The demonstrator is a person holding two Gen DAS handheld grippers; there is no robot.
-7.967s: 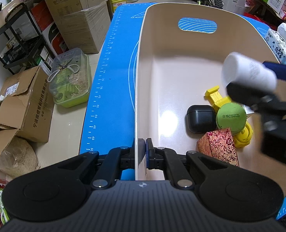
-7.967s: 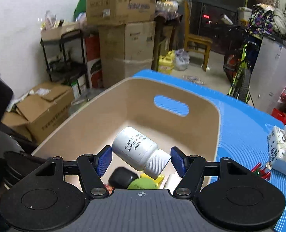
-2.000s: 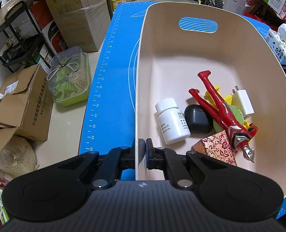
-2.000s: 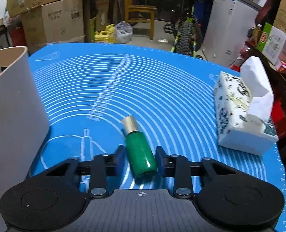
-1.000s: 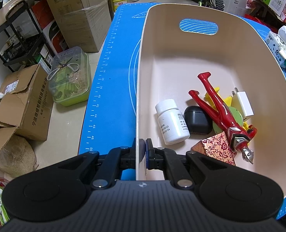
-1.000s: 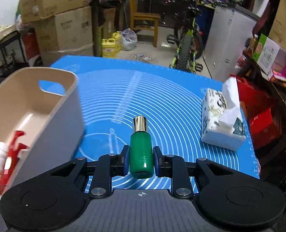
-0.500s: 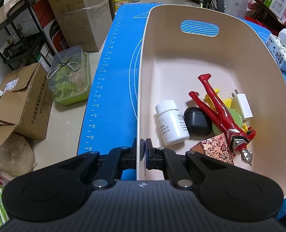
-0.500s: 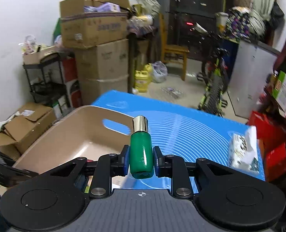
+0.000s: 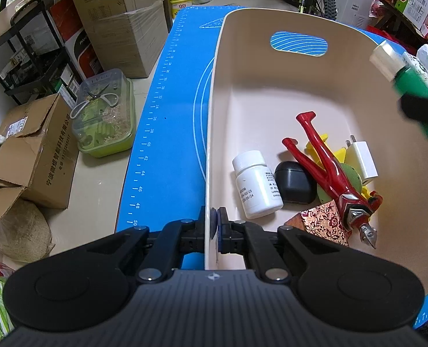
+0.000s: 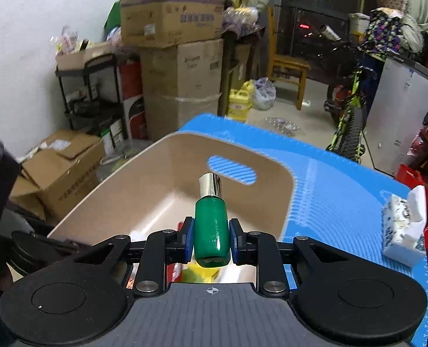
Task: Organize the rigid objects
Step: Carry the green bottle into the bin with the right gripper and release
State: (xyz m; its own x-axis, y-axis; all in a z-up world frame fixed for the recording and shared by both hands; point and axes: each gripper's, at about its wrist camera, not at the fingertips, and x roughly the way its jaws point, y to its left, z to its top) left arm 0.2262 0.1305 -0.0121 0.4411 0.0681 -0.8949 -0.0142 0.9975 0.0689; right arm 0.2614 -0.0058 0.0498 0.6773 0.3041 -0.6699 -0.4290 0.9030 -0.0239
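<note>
my left hand-held gripper pinches the beige bin's near wall. my right hand-held gripper clamps the green bottle above the bin, hiding most items inside. blue mat covers the desk; cardboard boxes beyond.

**Green bottle held over the tub**

The right gripper has its jaws clamped on a green bottle, which stands upright with its silver cap pointing away from the camera. Beyond and below it lies the beige tub (handle slot in its far wall) on a blue mat covering the counter. A tissue box sits on the mat, well to the right.
</note>
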